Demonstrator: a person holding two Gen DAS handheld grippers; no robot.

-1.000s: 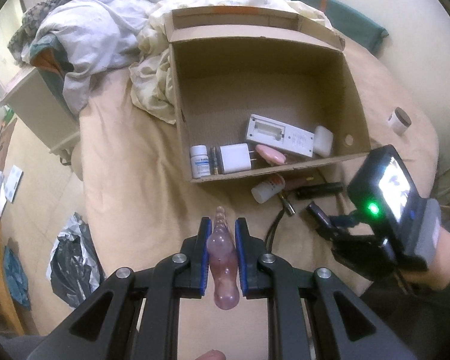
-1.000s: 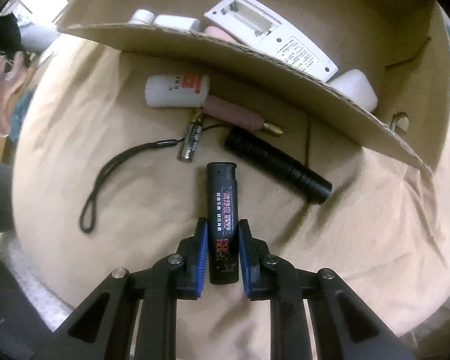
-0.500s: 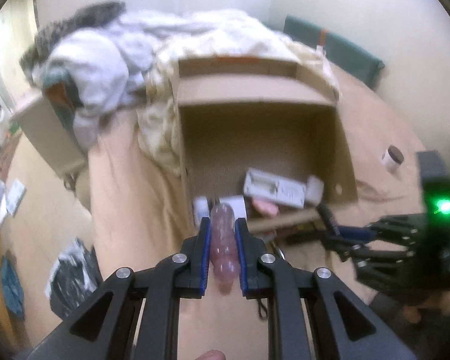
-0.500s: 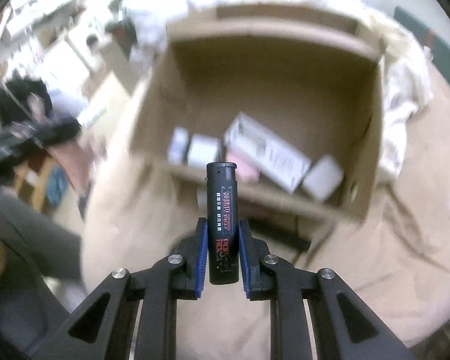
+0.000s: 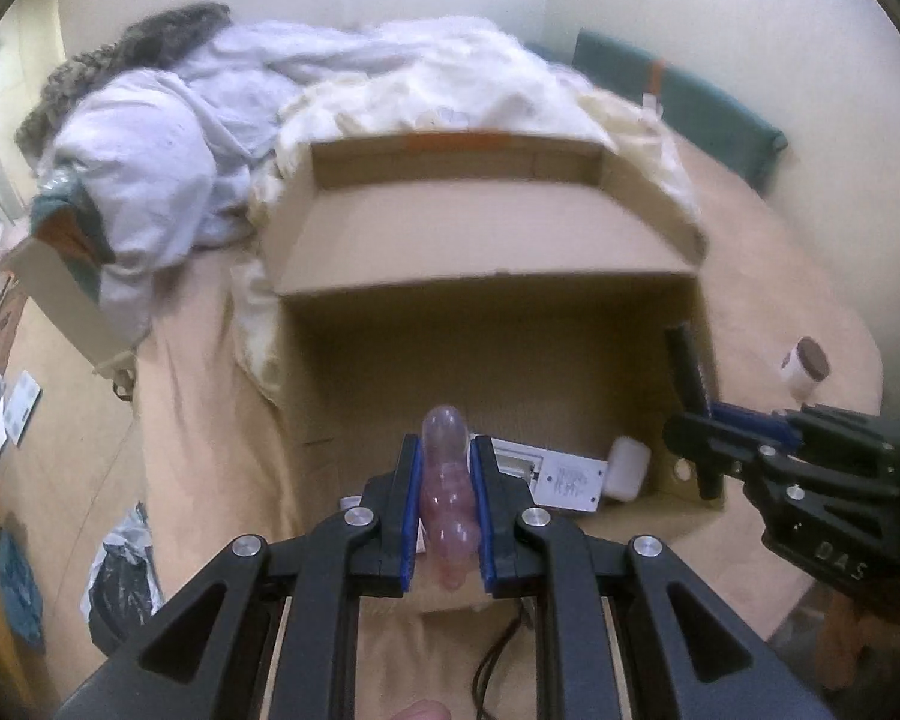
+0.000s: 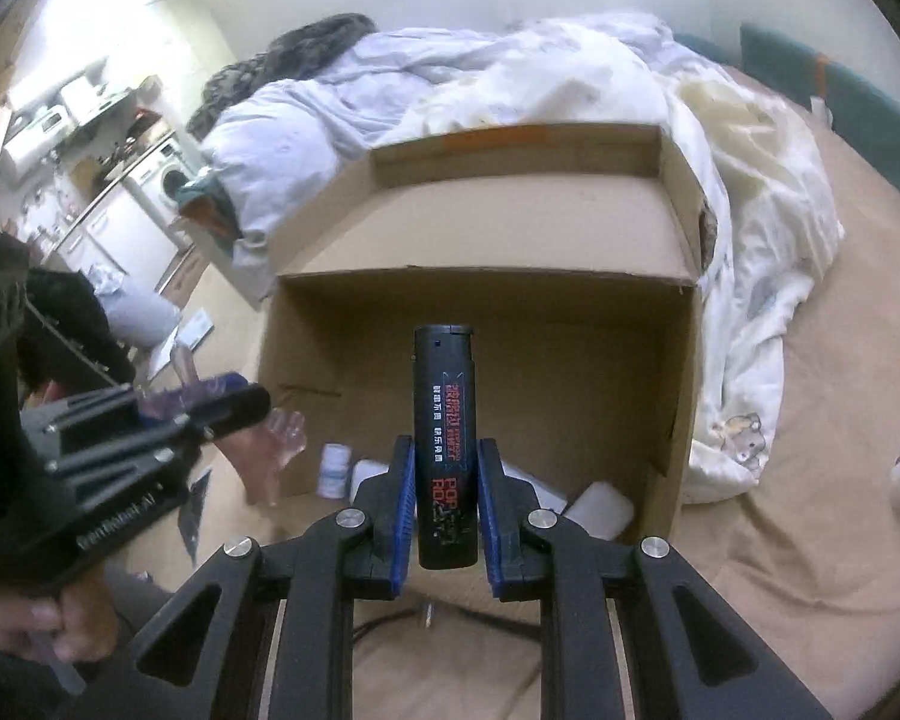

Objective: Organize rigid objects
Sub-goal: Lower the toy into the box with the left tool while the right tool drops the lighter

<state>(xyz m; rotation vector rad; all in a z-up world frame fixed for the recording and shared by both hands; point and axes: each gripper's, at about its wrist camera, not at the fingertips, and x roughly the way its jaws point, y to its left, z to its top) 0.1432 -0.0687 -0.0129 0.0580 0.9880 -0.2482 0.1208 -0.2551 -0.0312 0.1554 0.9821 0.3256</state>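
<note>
My left gripper (image 5: 445, 444) is shut on a translucent pink knobbly plastic piece (image 5: 450, 516), held above the near edge of the open cardboard box (image 5: 486, 240). My right gripper (image 6: 445, 450) is shut on a black lighter (image 6: 444, 408) with red print, upright over the same box (image 6: 480, 228). Each view shows the other gripper: the right gripper (image 5: 699, 438) with the lighter (image 5: 687, 372) by the box's right wall, the left gripper (image 6: 210, 402) with the pink piece (image 6: 282, 429) at the left wall. In the box lie a white flat device (image 5: 564, 471), a white case (image 5: 629, 468) and a white bottle (image 6: 335, 468).
The box sits on a tan bed sheet (image 5: 198, 396). A heap of pale bedding (image 5: 150, 168) lies behind and left of it. A small white jar (image 5: 804, 369) with a brown lid stands to the right. A black cord (image 5: 498, 660) lies below my left gripper, a black bag (image 5: 120, 576) on the floor.
Both grippers have risen and moved forward from the sheet to the box's near edge. The right one lifted the lighter off the bed and tilted up; the views now look across the bed.
</note>
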